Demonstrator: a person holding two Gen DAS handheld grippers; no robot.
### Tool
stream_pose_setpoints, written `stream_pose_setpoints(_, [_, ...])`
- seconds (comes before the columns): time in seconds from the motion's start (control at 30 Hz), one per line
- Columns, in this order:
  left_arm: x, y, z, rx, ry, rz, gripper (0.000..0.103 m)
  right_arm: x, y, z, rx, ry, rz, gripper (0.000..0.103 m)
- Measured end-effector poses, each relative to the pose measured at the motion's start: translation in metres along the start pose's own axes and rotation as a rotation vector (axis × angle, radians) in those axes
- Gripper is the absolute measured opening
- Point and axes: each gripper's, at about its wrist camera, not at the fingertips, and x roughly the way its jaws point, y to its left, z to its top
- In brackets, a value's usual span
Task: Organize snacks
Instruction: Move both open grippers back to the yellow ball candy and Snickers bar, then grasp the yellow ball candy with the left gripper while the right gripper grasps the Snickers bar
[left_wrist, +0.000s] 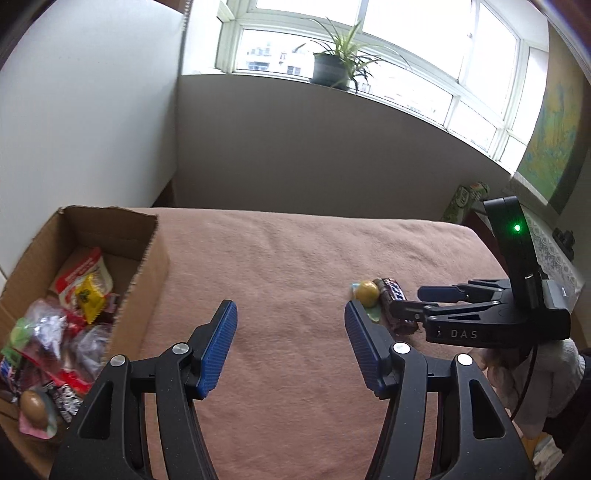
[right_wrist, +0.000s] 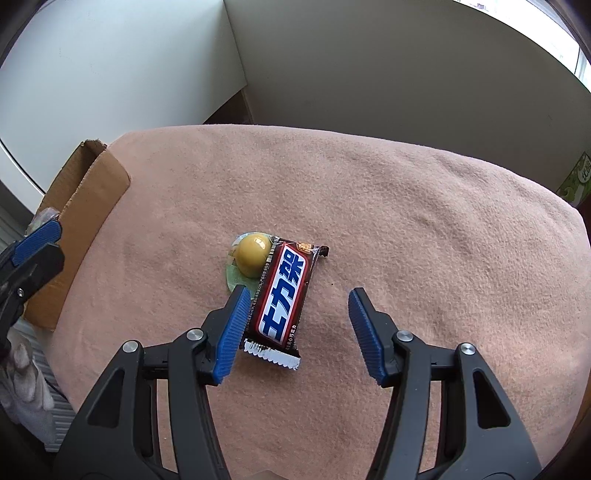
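My right gripper (right_wrist: 295, 328) has its jaws apart over the chocolate bar (right_wrist: 283, 295), which lies on the pink-covered tabletop (right_wrist: 424, 229) touching a round yellow candy (right_wrist: 253, 254). My left gripper (left_wrist: 291, 347) is spread wide too, holding nothing. Farther left, the cardboard box (left_wrist: 147, 258) holds snacks.

Daylight pours in through the window (left_wrist: 369, 40), which is blown out to white. The wall beneath it lies in shade. The table (left_wrist: 295, 258) is evenly, softly lit with faint shadows. Both fisheye views bend straight lines, and the corners go dark. A small glare spot sits on the yellow ball (right_wrist: 253, 254).
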Motion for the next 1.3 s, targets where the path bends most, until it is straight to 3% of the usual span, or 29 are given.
stream_pose_setpoints(0.1, [0.018,-0.013,0.000,0.032,0.036,-0.034,0.049,0.005,0.003,0.001,-0.006,0.007,0.006,0.055])
stream_pose_setpoints(0.3, [0.041,-0.023,-0.001,0.041,0.082,-0.067,0.047,0.018,0.013,0.007,-0.041,0.017,-0.014,0.054])
stream_pose_setpoints(0.37, [0.045,-0.025,0.000,0.044,0.090,-0.070,0.044,0.021,0.015,0.007,-0.047,0.014,-0.032,0.049])
stream_pose_setpoints(0.63, [0.062,-0.045,0.000,0.102,0.125,-0.090,0.044,0.017,-0.003,0.002,-0.026,0.010,-0.088,0.042])
stream_pose_setpoints(1.13, [0.103,-0.060,0.004,0.115,0.175,-0.082,0.044,0.003,-0.034,-0.004,0.007,0.013,-0.044,0.041])
stream_pose_setpoints(1.3, [0.107,-0.059,0.006,0.098,0.165,-0.067,0.028,0.000,-0.039,-0.003,0.007,0.012,-0.045,0.041])
